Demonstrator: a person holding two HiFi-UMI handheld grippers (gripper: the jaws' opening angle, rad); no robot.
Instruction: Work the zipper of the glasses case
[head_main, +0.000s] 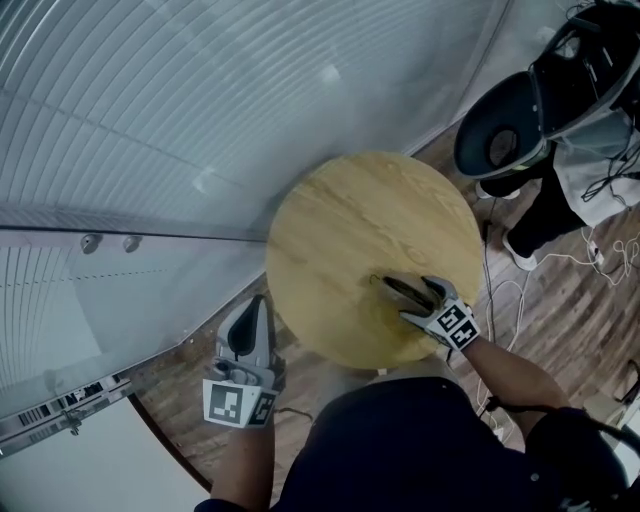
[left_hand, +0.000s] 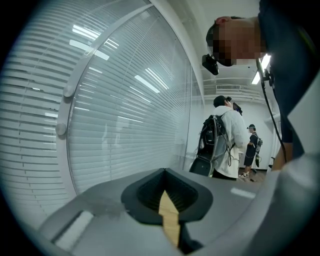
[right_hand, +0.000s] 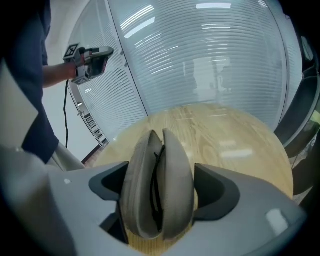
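Note:
A grey-brown glasses case (right_hand: 157, 185) stands on its edge on the round wooden table (right_hand: 230, 135), its dark zipper seam facing the camera and partly gaping. My right gripper (right_hand: 159, 192) has its jaws against both sides of the case and is shut on it. In the head view the case (head_main: 392, 286) lies near the table's (head_main: 350, 210) front right rim, with the right gripper (head_main: 412, 297) on it. My left gripper (head_main: 257, 308) hangs off the table to the left, above the floor, shut with nothing in it. Its closed jaws (left_hand: 167, 200) point at the glass wall.
A curved glass wall with blinds (head_main: 150, 120) runs close behind and left of the table. A person with dark gear (head_main: 560, 110) stands at the right, and cables (head_main: 600, 255) lie on the wooden floor. More people (left_hand: 222, 145) stand farther off.

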